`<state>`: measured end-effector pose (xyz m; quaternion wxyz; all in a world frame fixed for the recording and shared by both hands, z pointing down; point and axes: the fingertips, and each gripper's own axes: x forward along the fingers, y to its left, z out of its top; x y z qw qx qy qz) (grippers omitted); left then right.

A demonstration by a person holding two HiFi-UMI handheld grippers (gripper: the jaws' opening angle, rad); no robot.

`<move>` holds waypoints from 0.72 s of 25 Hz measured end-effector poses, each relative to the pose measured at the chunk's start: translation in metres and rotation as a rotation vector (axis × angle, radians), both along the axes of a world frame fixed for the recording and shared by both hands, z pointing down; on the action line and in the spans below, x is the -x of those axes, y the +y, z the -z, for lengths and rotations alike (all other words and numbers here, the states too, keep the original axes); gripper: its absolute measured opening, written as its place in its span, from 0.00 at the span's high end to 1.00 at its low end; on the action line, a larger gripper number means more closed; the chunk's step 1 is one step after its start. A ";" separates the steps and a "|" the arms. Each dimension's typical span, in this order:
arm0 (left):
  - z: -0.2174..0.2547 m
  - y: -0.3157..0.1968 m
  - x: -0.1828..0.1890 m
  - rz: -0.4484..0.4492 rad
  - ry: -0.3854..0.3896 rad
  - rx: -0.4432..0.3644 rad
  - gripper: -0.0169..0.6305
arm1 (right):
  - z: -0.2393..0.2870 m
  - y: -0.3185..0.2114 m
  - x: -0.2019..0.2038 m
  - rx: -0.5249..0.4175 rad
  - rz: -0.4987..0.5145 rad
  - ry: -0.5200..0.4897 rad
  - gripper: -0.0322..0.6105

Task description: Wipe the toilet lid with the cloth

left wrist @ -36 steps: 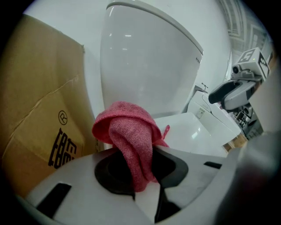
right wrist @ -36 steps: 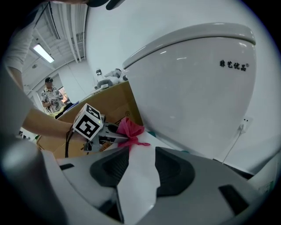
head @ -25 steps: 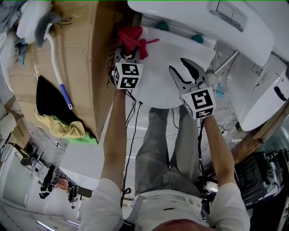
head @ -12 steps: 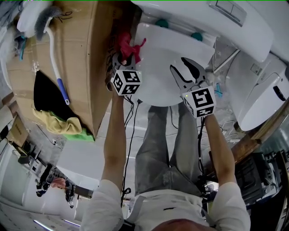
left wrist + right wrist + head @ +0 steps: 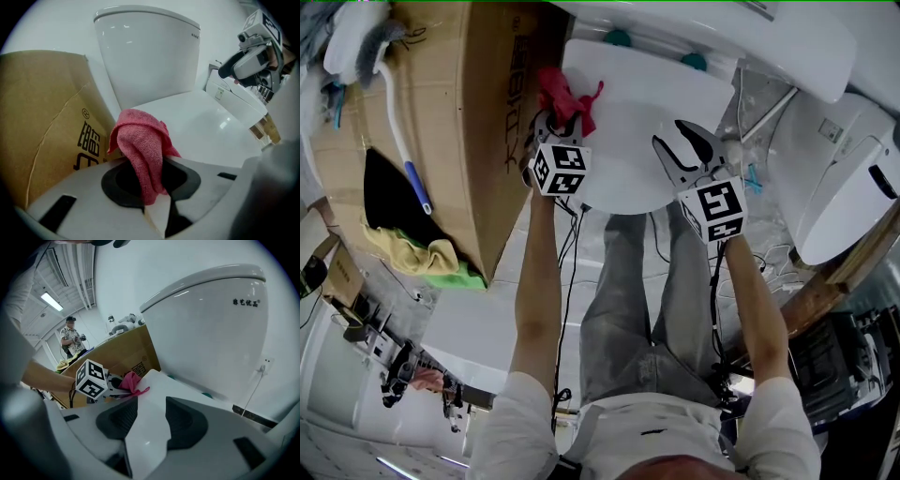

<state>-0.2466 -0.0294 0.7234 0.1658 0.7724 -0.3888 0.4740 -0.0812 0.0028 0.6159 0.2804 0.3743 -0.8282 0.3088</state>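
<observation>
A cardboard box [image 5: 487,112] stands just left of the toilet lid [image 5: 647,112]. The left gripper [image 5: 559,122] is at the lid's left edge. Its jaws squeeze tight on the red cloth [image 5: 565,94], which bunches up past them and seems to rest on that edge. It is likely held low there so the cloth can rub the lid. The right gripper [image 5: 667,133] hovers over the lid's front right part, jaws spread wide and empty, probably keeping out of the way. Since a second ago the left gripper has twisted a little. The cloth has stayed by the left edge.
</observation>
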 end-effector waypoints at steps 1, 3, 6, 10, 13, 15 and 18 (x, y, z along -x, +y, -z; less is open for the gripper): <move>0.000 0.002 -0.003 -0.004 0.000 0.002 0.81 | -0.001 0.002 -0.004 0.002 -0.003 -0.001 0.64; 0.000 0.006 -0.010 -0.010 0.000 0.004 0.81 | -0.001 0.005 -0.011 0.006 -0.009 -0.004 0.64; 0.000 0.014 -0.022 -0.011 0.009 0.008 0.81 | -0.002 0.010 -0.021 0.009 -0.013 -0.009 0.64; 0.001 0.025 -0.046 -0.027 0.024 0.016 0.81 | -0.002 0.015 -0.038 0.011 -0.018 -0.013 0.64; 0.001 0.034 -0.065 -0.032 0.037 0.024 0.81 | -0.003 0.020 -0.051 0.015 -0.024 -0.013 0.64; 0.001 0.040 -0.078 -0.038 0.043 0.028 0.81 | -0.003 0.024 -0.061 0.018 -0.028 -0.014 0.64; 0.000 0.047 -0.095 -0.040 0.050 0.033 0.81 | -0.005 0.028 -0.074 0.020 -0.033 -0.015 0.64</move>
